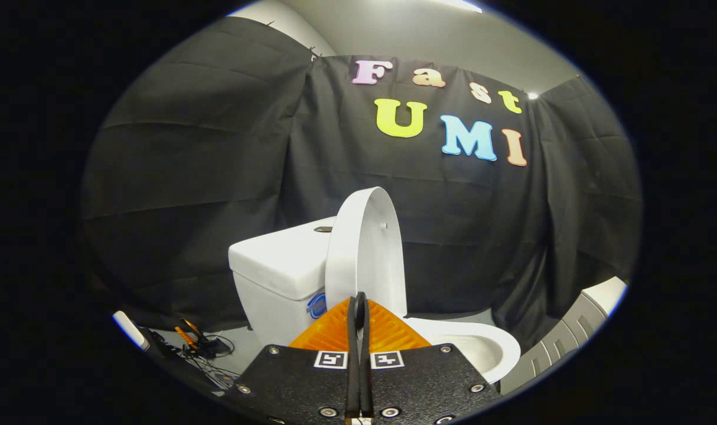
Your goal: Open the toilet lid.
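Observation:
A white toilet stands just ahead of my fingers. Its lid (367, 251) is raised nearly upright and leans back toward the white tank (279, 260). The seat and bowl rim (488, 348) lie open to the right, beyond the fingers. My gripper (359, 302) is shut, its two fingers pressed together with nothing between them. The fingertips sit in front of the lower edge of the raised lid; whether they touch it I cannot tell.
Black cloth walls close in the booth behind and beside the toilet. Tools and cables (199, 345) lie on the floor left of the tank. A white and grey ribbed object (577, 327) stands to the right of the bowl.

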`<state>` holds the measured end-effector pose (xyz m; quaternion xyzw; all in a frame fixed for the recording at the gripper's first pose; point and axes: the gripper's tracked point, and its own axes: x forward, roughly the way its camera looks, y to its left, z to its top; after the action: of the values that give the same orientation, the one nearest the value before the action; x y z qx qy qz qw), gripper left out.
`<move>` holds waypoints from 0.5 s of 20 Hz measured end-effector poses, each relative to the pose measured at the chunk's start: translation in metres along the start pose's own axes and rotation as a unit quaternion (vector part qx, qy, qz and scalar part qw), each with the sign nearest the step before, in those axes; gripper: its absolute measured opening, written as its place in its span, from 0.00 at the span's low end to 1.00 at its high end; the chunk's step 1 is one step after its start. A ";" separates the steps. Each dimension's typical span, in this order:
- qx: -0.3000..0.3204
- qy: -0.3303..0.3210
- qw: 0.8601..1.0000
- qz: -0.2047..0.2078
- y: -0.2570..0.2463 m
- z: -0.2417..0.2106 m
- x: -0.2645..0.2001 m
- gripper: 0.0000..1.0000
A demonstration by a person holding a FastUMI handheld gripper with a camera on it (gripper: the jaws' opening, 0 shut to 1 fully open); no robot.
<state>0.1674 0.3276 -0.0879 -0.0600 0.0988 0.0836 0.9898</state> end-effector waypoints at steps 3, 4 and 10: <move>0.002 0.000 1.000 0.007 0.002 0.001 -0.001 0.00; -0.002 0.000 1.000 0.009 0.003 0.002 -0.001 0.00; 0.027 -0.004 0.998 0.053 -0.012 0.002 -0.010 0.44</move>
<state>0.1603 0.3146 -0.0830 -0.0274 0.0997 0.1333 0.9857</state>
